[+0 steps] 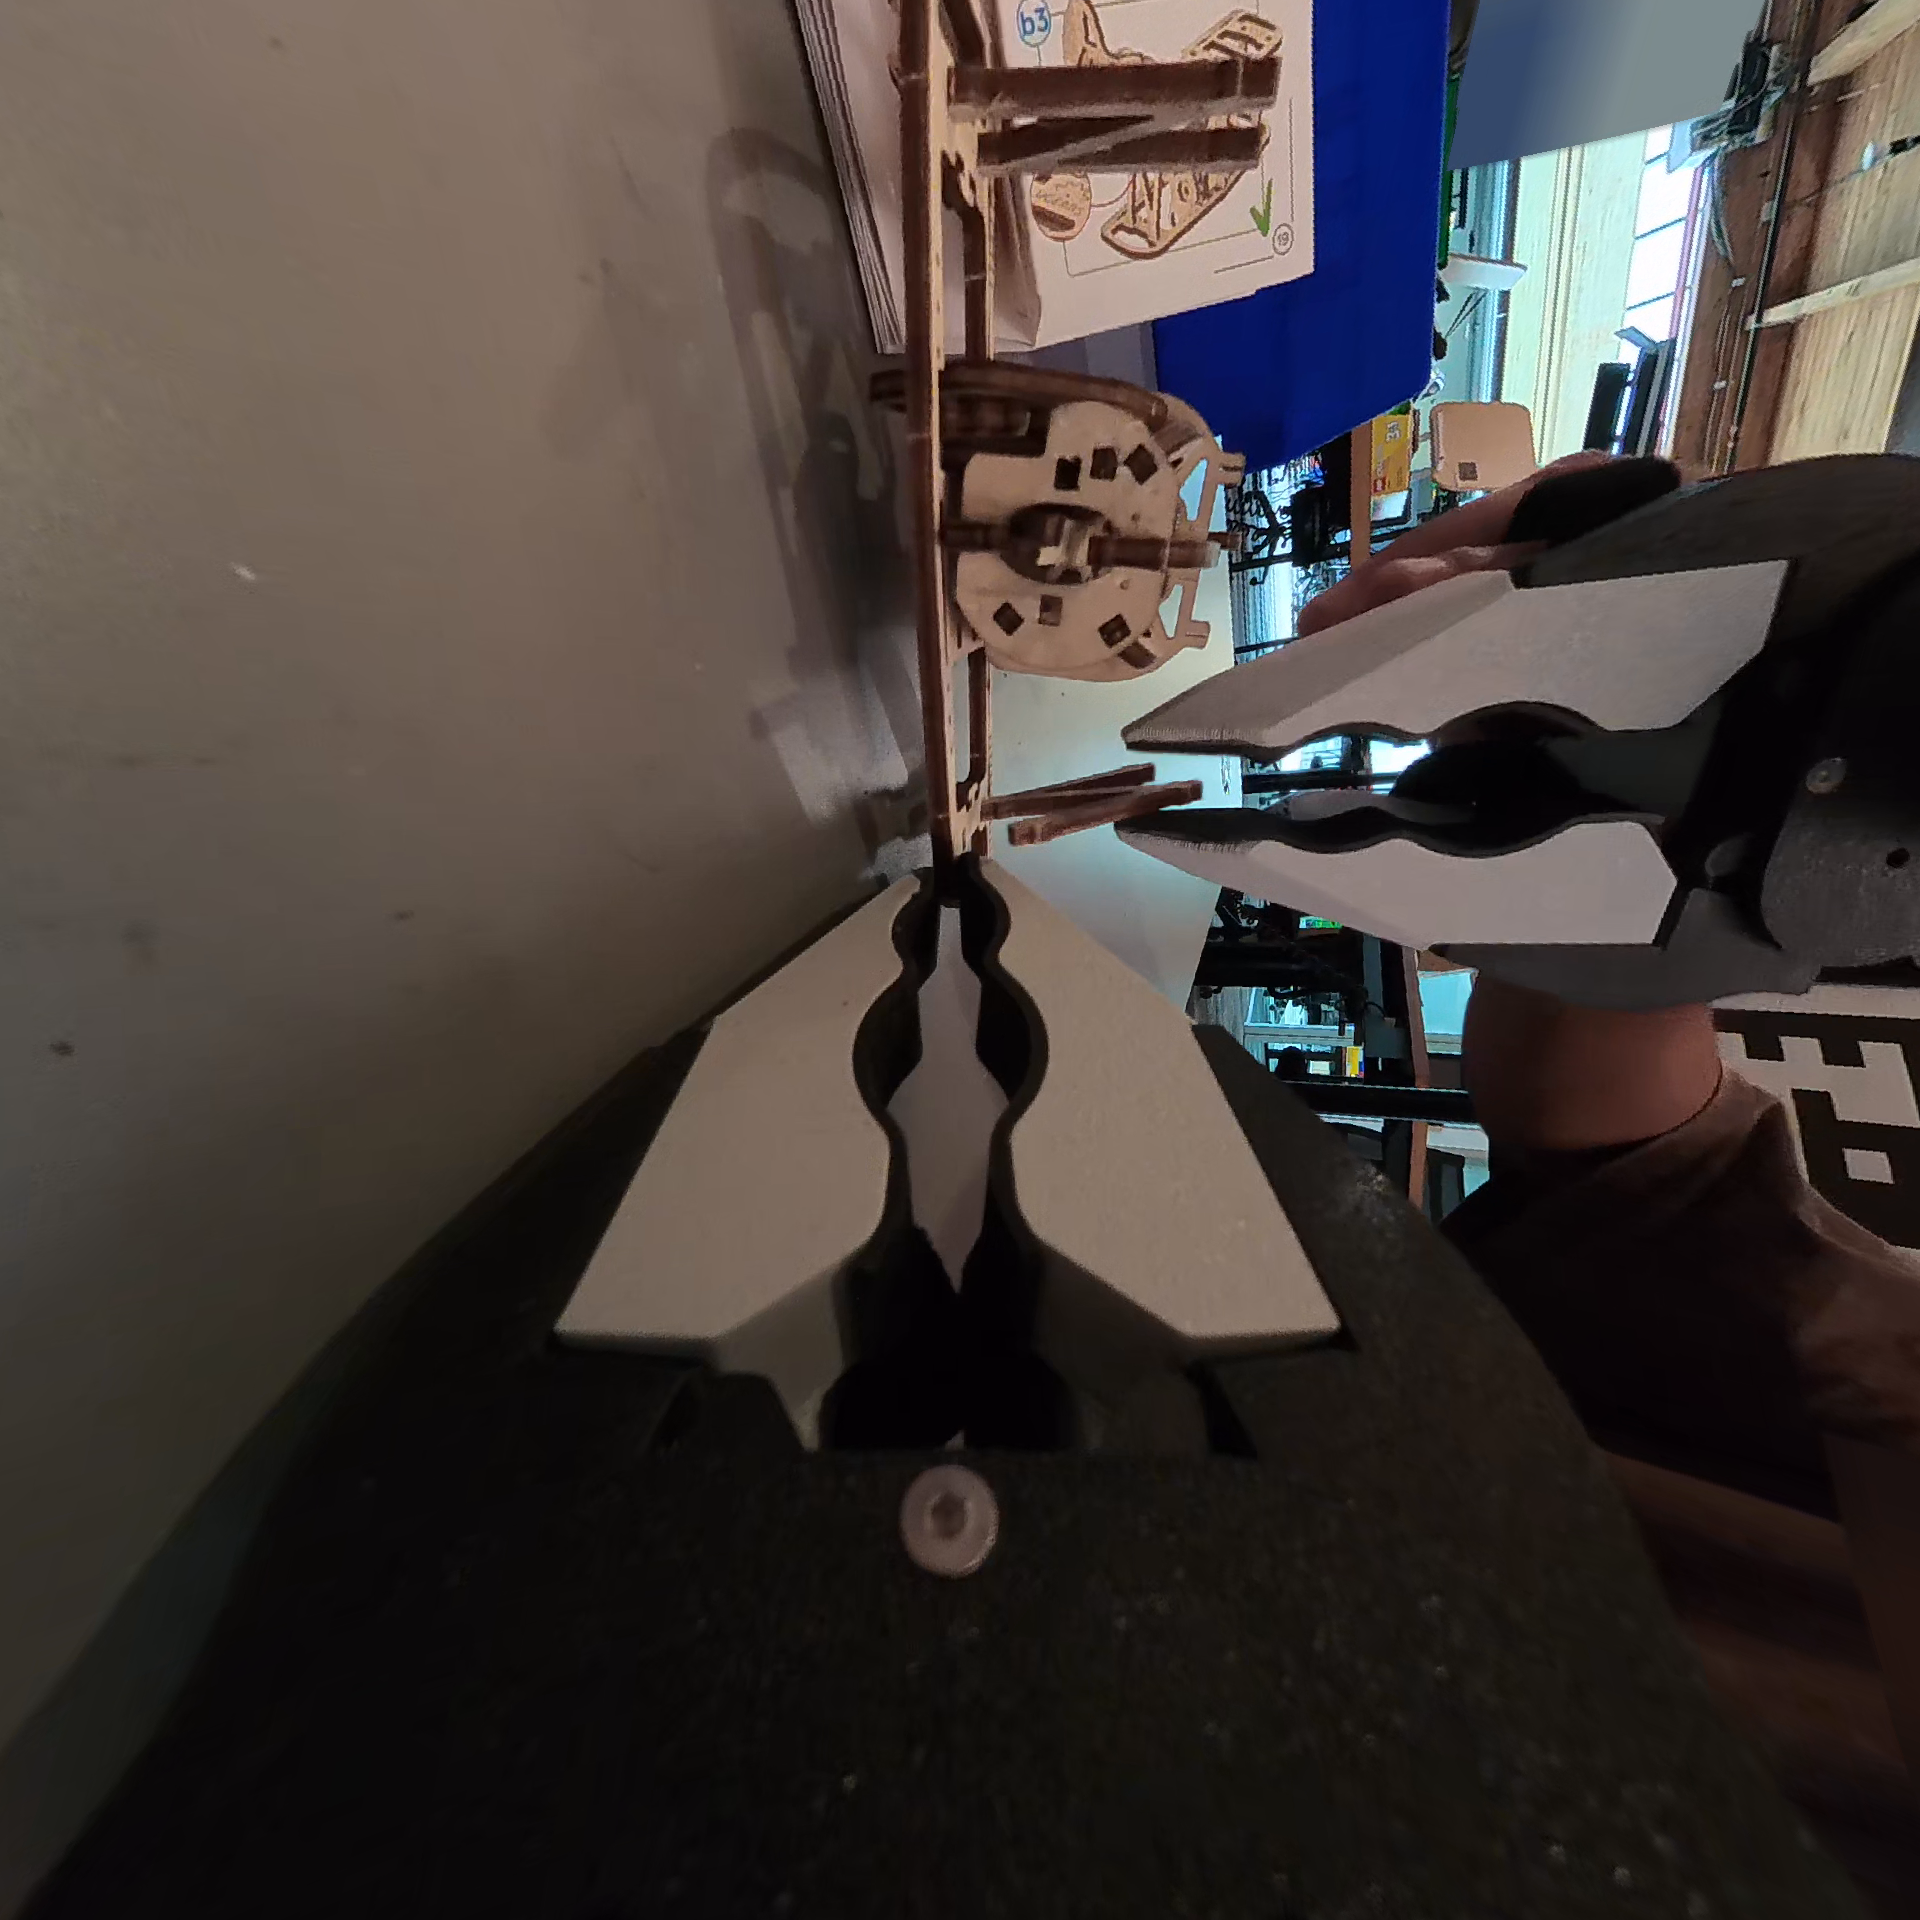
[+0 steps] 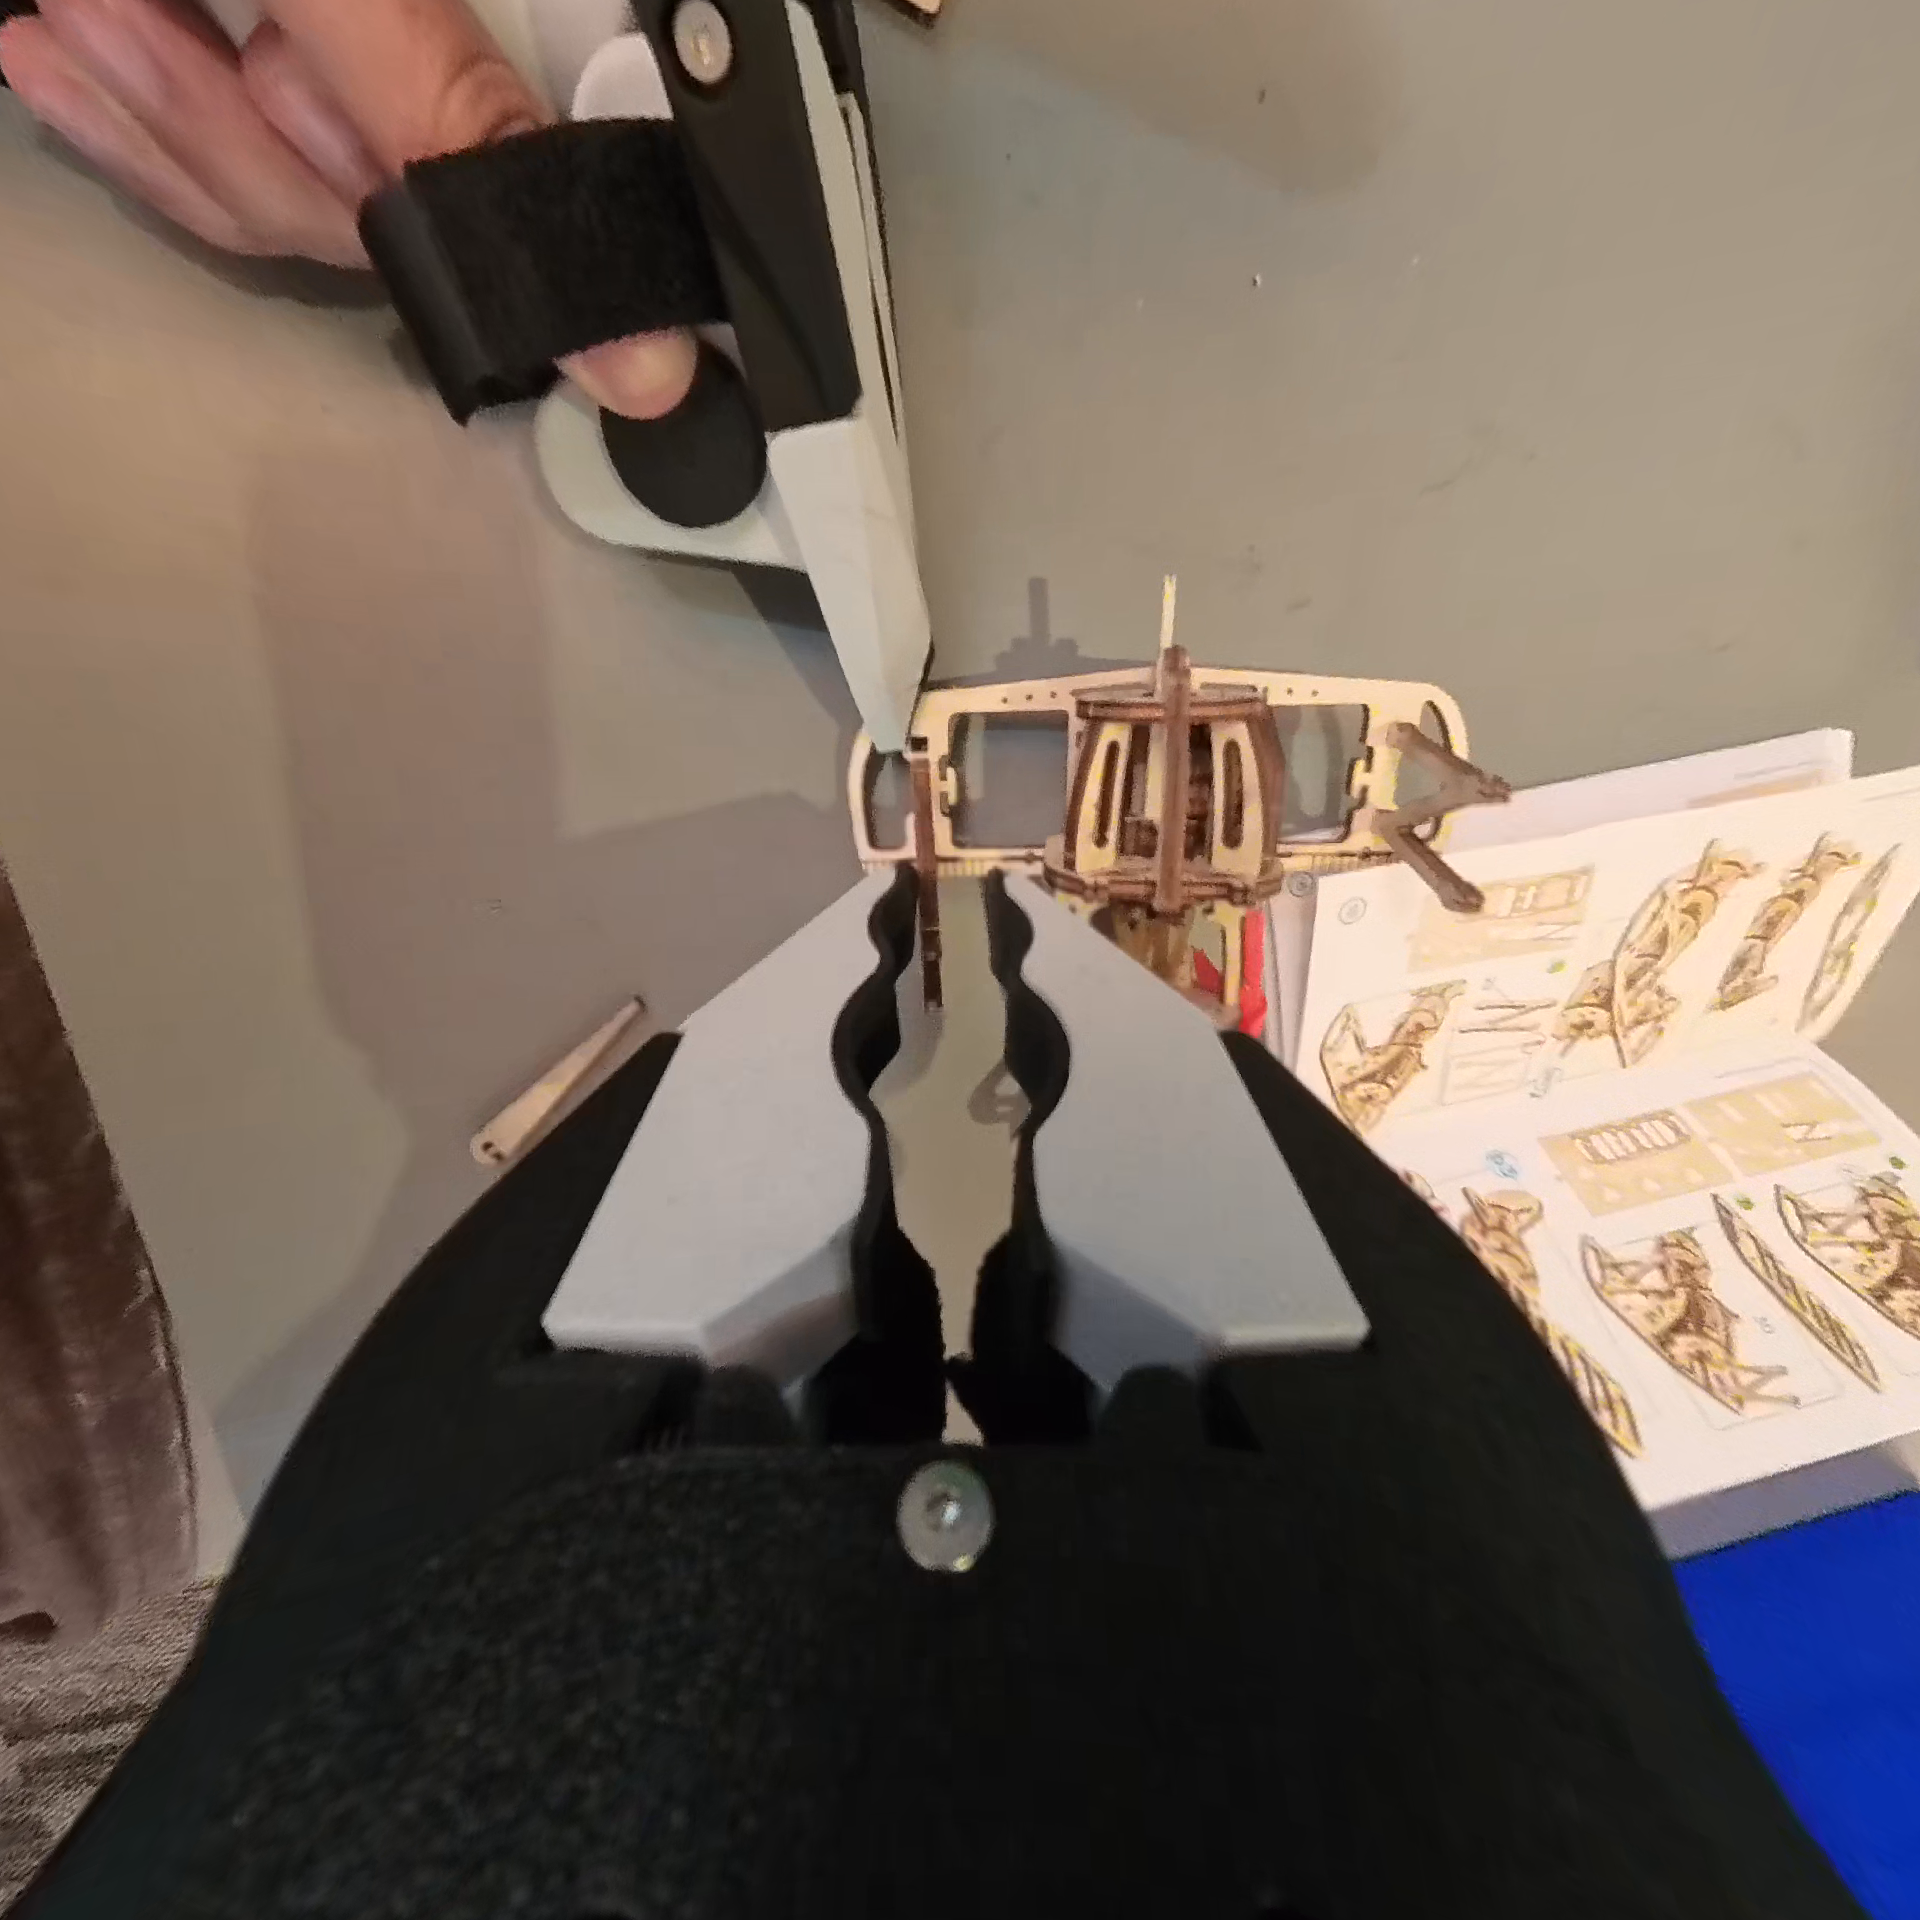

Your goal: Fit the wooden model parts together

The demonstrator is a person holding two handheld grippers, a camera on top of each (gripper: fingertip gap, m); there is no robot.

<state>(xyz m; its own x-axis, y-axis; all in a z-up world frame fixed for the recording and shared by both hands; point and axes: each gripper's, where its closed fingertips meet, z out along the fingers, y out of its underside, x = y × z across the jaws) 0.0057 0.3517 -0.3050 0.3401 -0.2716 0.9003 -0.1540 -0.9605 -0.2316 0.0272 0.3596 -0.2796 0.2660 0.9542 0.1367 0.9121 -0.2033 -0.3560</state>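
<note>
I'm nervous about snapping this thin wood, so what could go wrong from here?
The left gripper pinches only the end of the flat frame, so pushing could twist or crack it. The right gripper is open around a thin strut, which may bend or pop out if squeezed askew.

In my left wrist view the pale laser-cut wooden model frame (image 1: 925, 436) runs out past the top edge, so its far end is cut off. Where my left gripper (image 1: 954, 883) closes on its near edge, the contact sits in shadow and I cannot make out how deep the wood goes. The white printed instruction booklet (image 1: 1164, 208) is cropped at the top. Upper right, a flat blurred patch covers part of the room.

In my right wrist view my hand (image 2: 208, 135) is cut by the upper left corner. The lower part of the model, with something red, hides behind my right gripper (image 2: 945, 883)'s finger (image 2: 1132, 1143).
</note>
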